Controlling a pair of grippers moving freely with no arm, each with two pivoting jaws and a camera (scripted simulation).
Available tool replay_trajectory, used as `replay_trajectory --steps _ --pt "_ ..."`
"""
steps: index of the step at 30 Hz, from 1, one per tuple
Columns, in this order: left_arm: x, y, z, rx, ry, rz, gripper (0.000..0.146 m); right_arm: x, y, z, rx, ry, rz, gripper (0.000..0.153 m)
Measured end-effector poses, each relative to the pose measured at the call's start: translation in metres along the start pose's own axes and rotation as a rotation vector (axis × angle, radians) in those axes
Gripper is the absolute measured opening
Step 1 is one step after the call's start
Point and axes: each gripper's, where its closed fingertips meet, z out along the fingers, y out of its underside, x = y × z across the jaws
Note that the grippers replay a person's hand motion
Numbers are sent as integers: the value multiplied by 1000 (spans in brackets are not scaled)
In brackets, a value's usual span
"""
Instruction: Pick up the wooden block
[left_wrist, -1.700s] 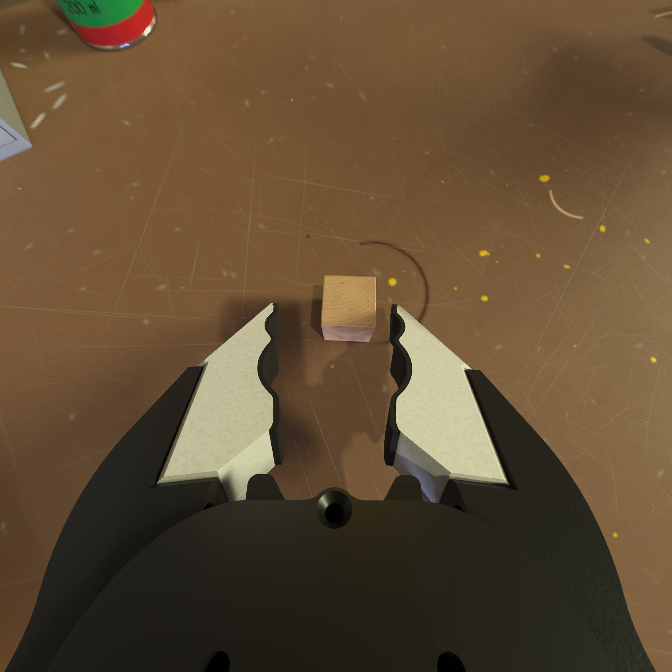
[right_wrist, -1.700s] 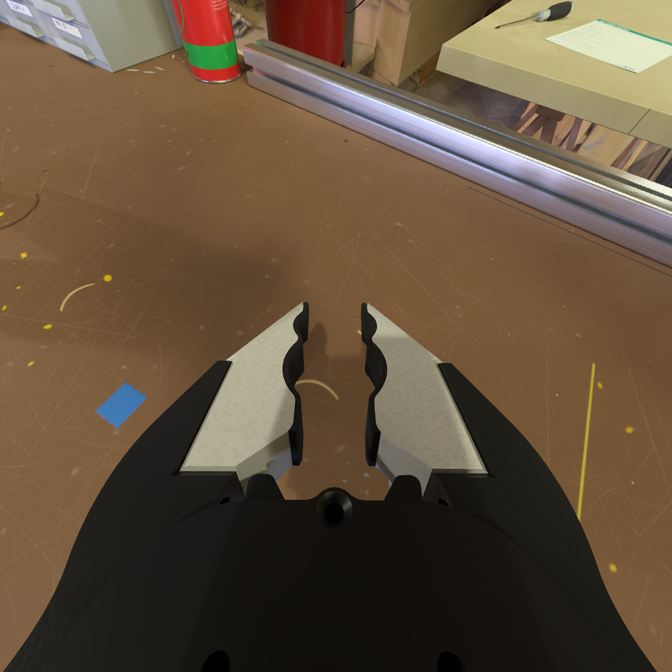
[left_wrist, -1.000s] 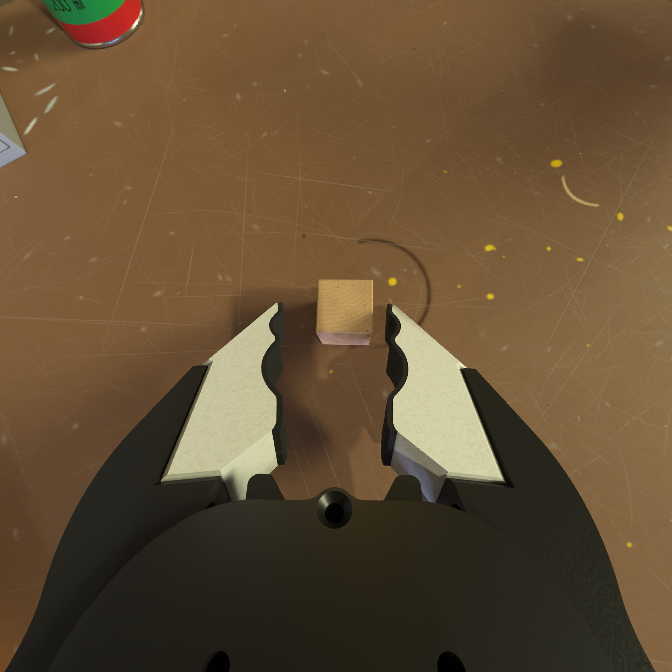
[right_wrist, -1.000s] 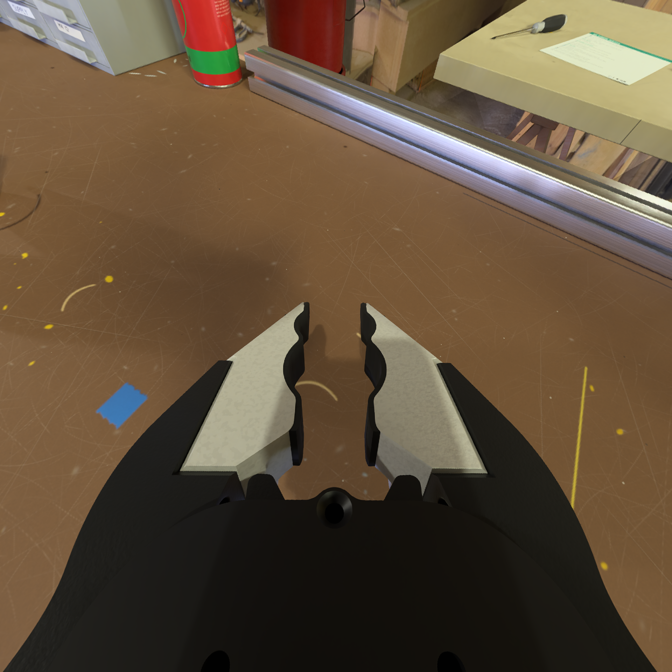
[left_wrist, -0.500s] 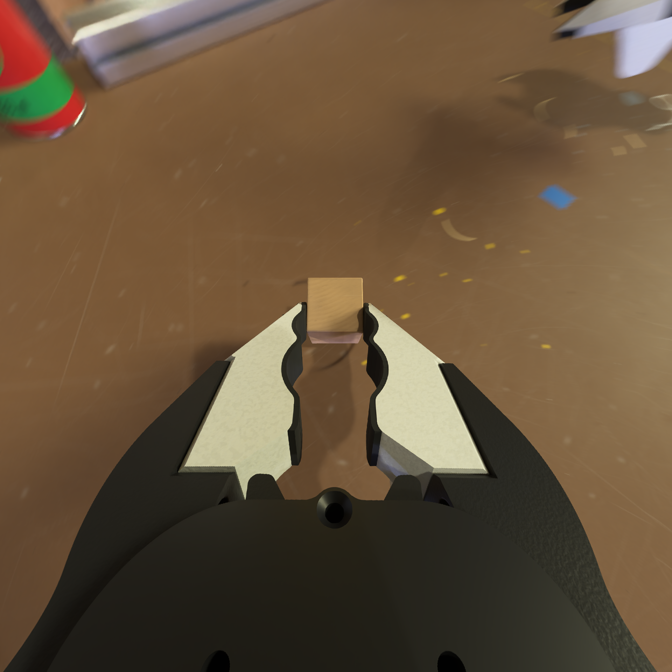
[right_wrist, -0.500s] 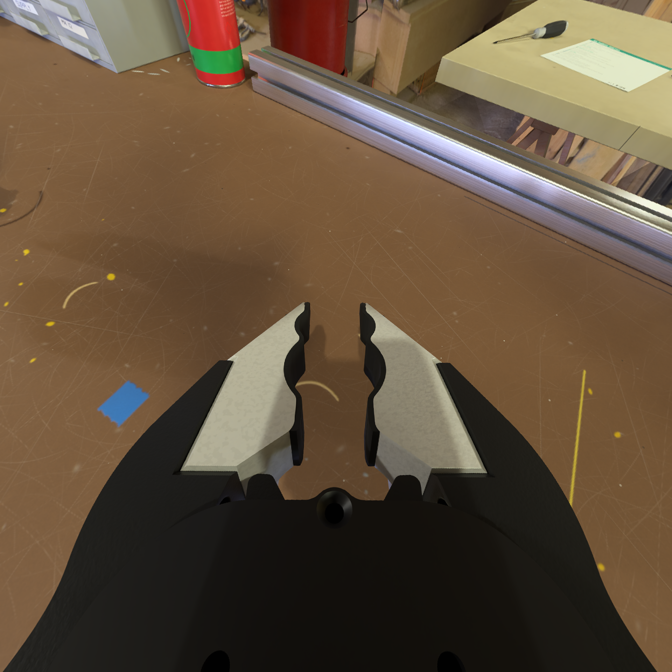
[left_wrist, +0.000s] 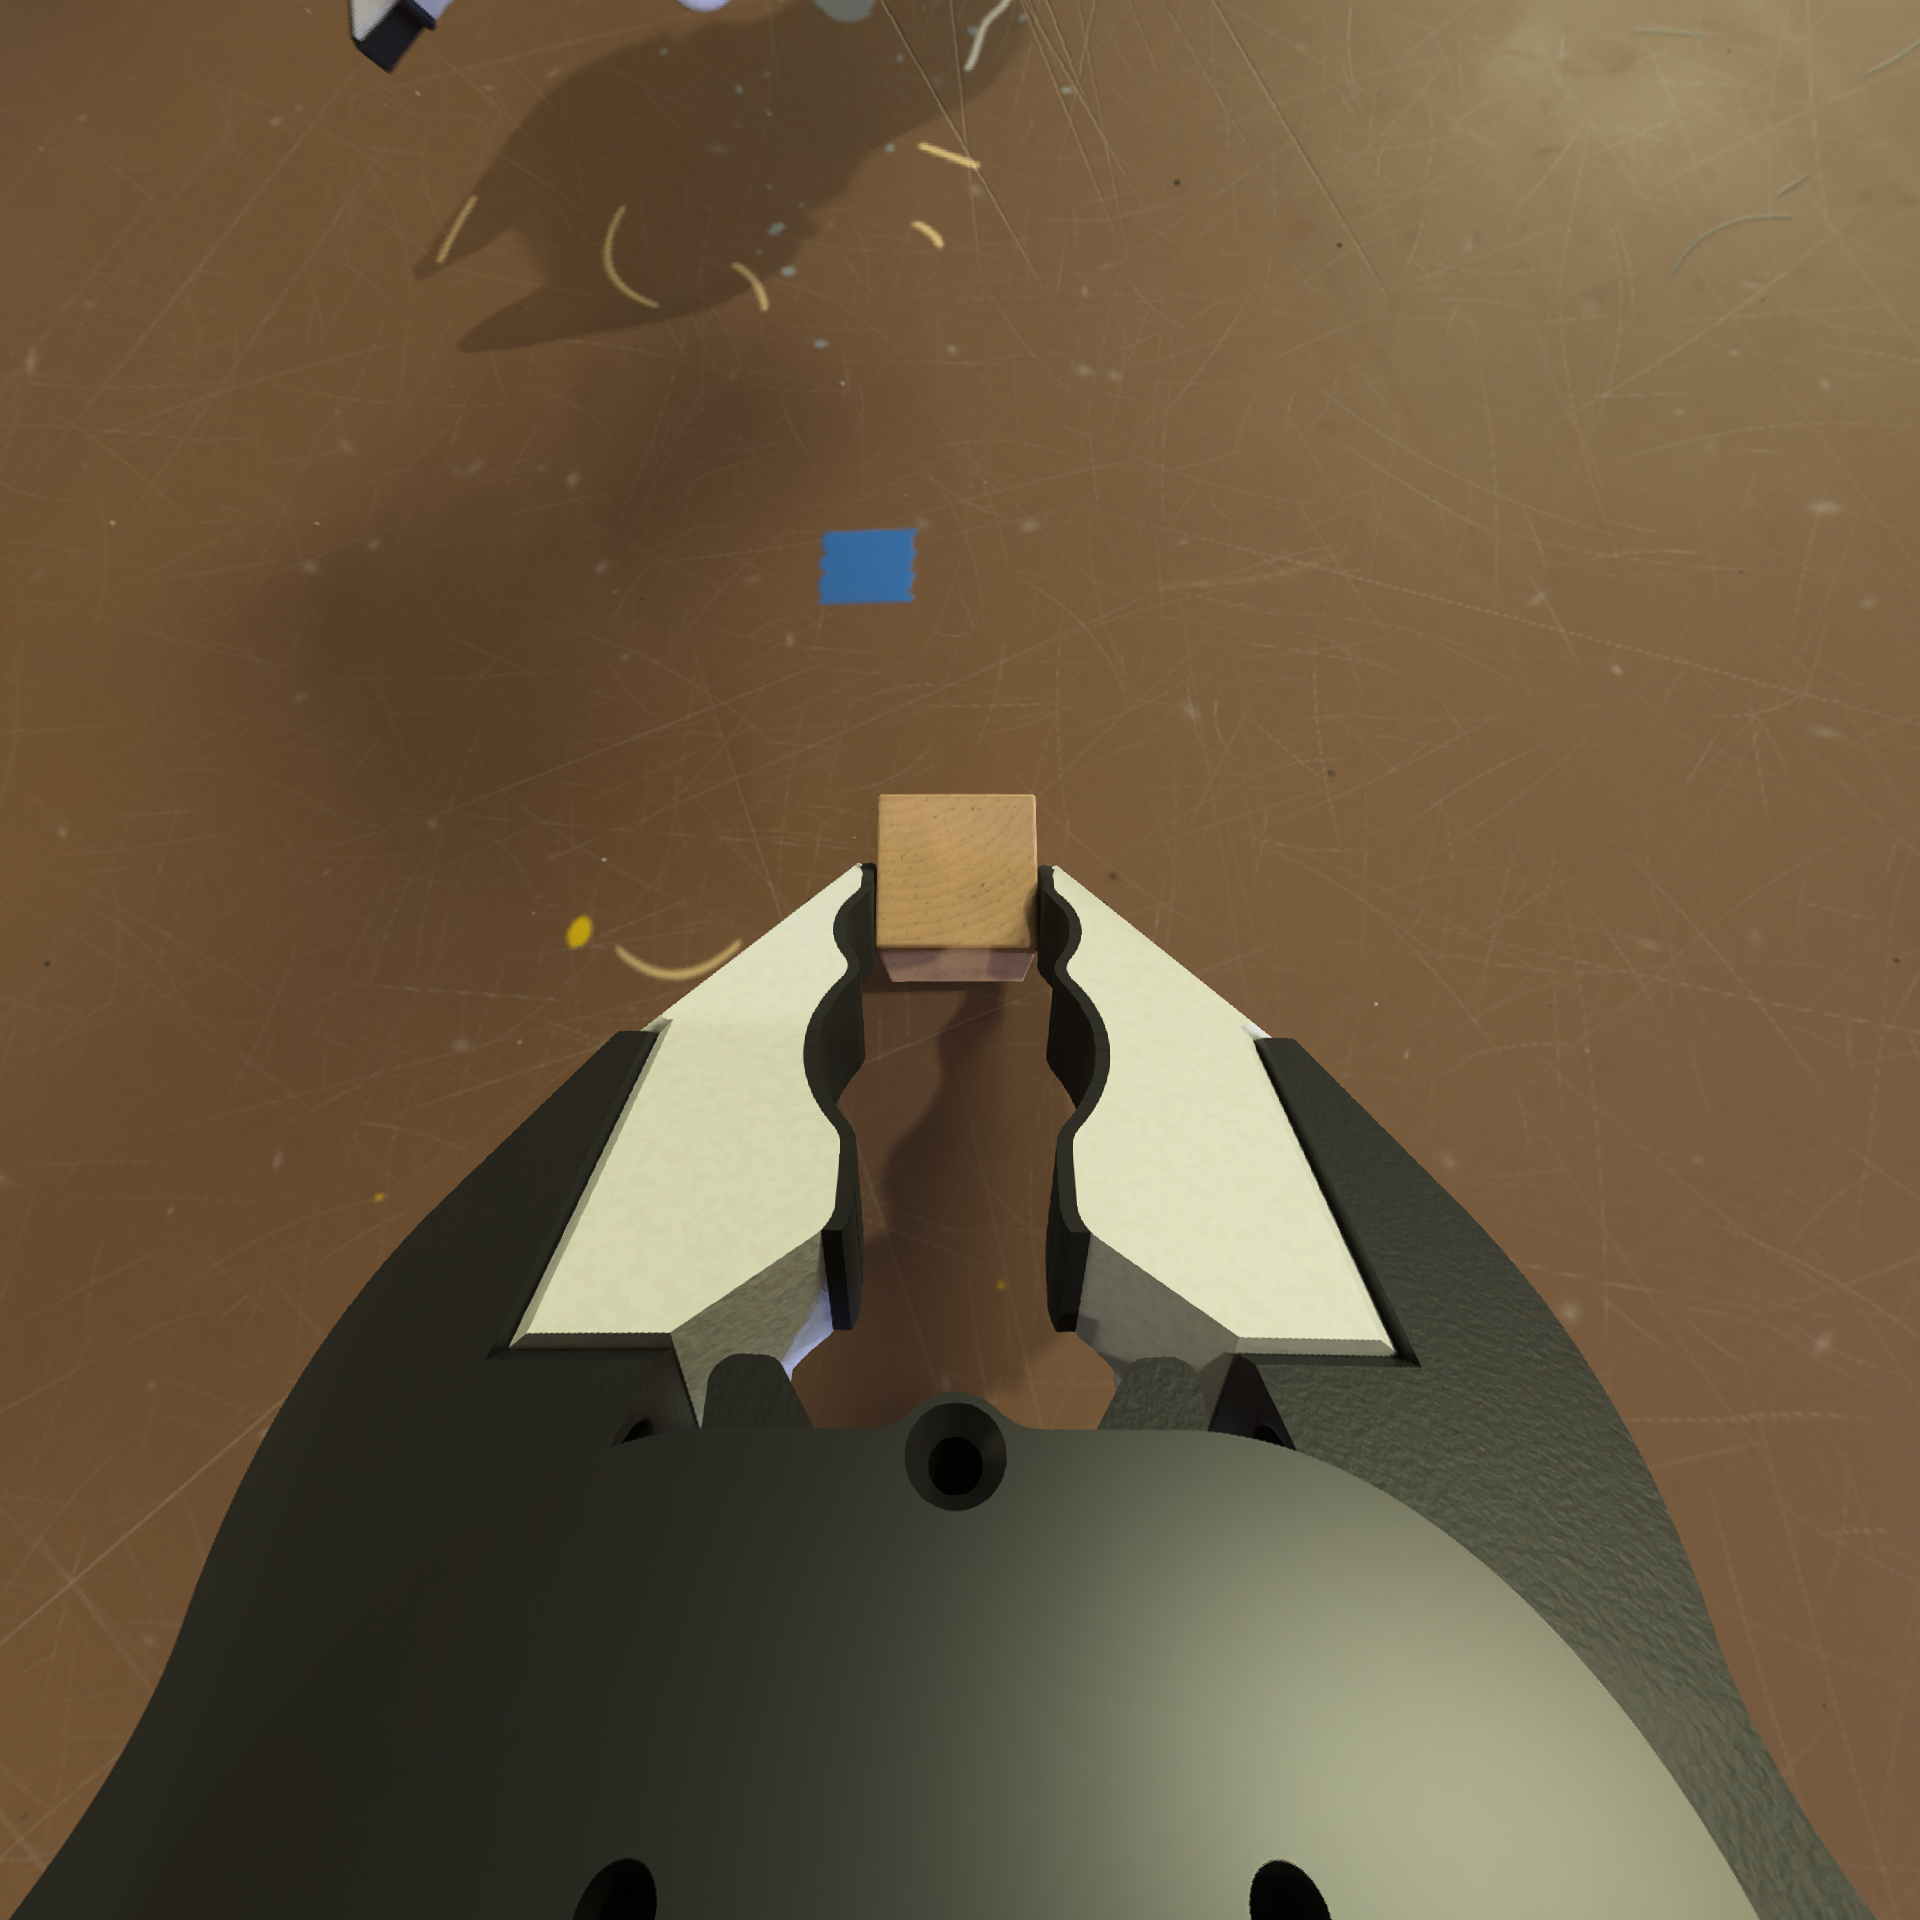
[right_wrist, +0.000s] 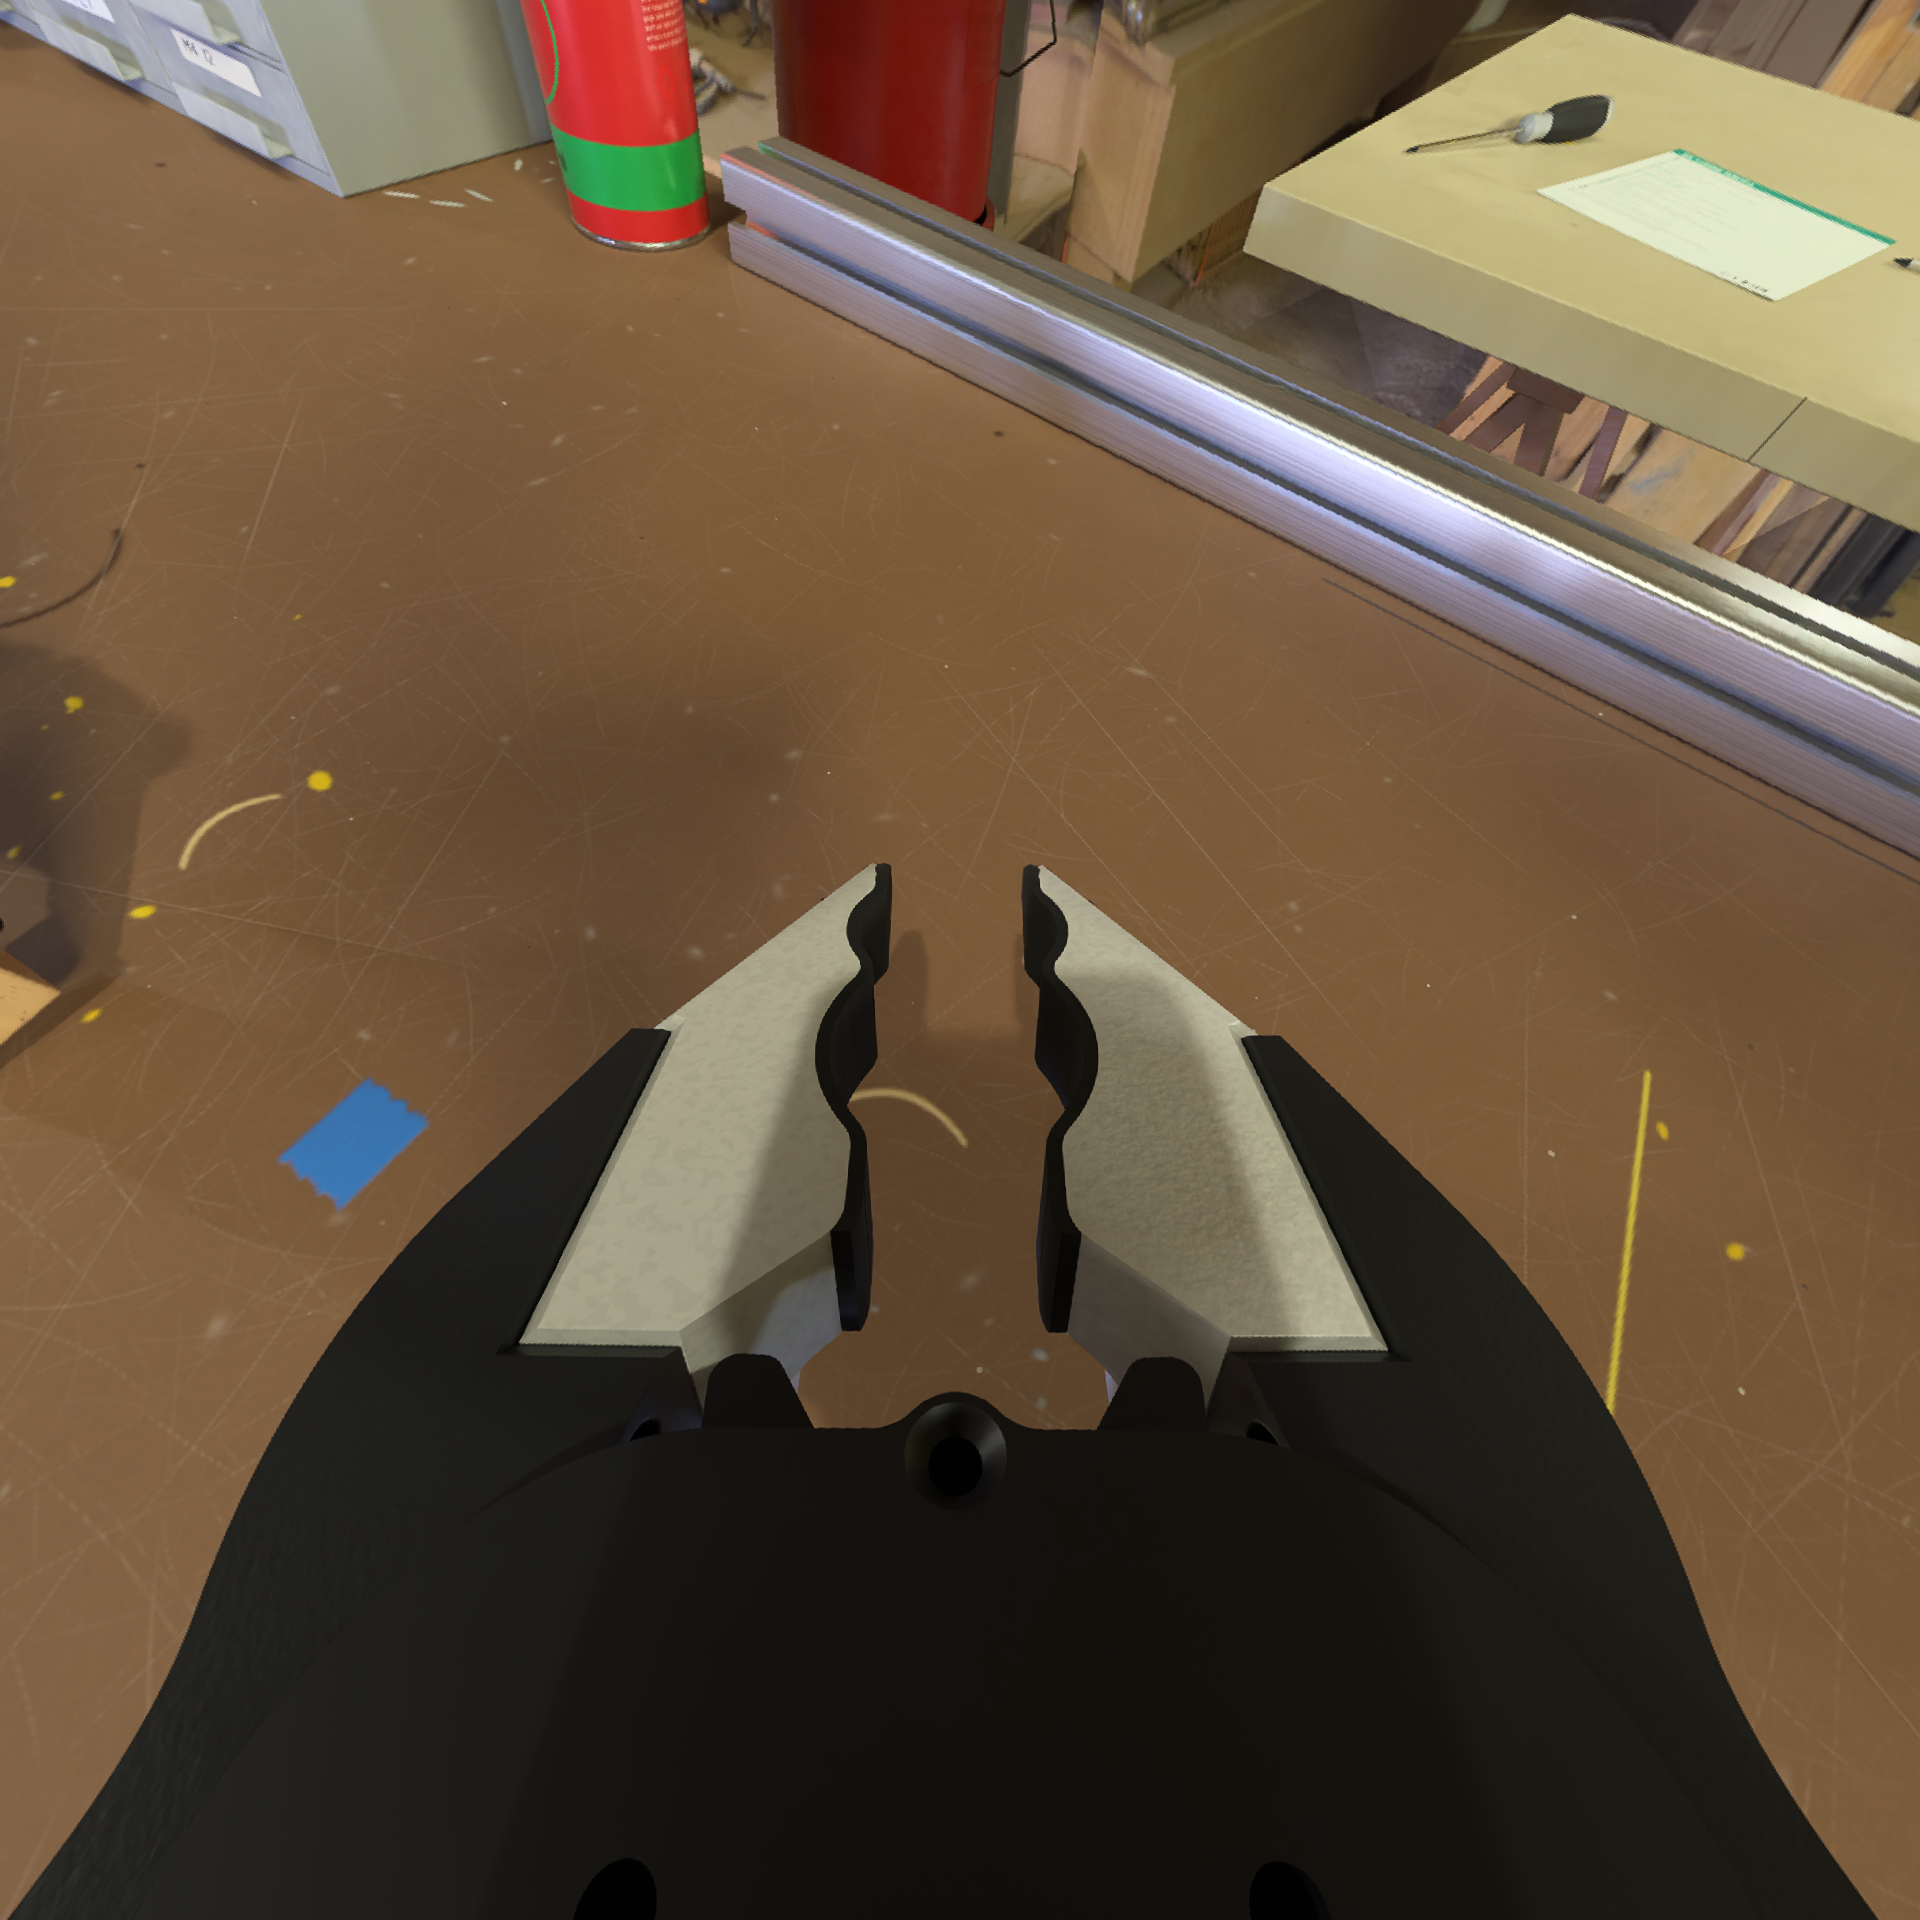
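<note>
The wooden block (left_wrist: 956, 878) is a small light cube, pinched between the tips of my left gripper (left_wrist: 956, 875). The gripper holds it above the brown table (left_wrist: 1455, 623), and the block's shadow falls on the table below the fingers. A corner of the block also shows at the left edge of the right wrist view (right_wrist: 16, 1003). My right gripper (right_wrist: 956, 873) is open with a narrow gap and holds nothing. It hovers over the table, to the right of the block.
A blue tape patch (left_wrist: 868, 566) lies on the table, also in the right wrist view (right_wrist: 353, 1141). An aluminium rail (right_wrist: 1299, 436) runs along the far right. A red and green can (right_wrist: 629, 135) and a grey drawer cabinet (right_wrist: 312, 83) stand at the back. A beige board (right_wrist: 1558, 260) lies beyond the rail.
My left gripper closed on the block, lifted it off the table and swung round, so the blue tape now lies ahead. The right gripper barely moved.
</note>
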Motion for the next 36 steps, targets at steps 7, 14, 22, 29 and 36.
replay_trajectory --steps 7,14,22,29,36 --pt "8 2 2 8 41 -26 30 -5 2 2 -19 -23 -13 25" --pt "8 2 0 28 57 -36 30 -8 7 6 -47 -31 -28 25" --pt "5 4 -2 28 43 -47 30 -9 10 8 -56 -39 -25 25" --pt "10 3 -4 38 60 -16 30 -10 10 8 -58 -41 -31 25" --pt "9 -3 -11 105 46 12 30 -60 -25 -8 95 -256 -49 24"
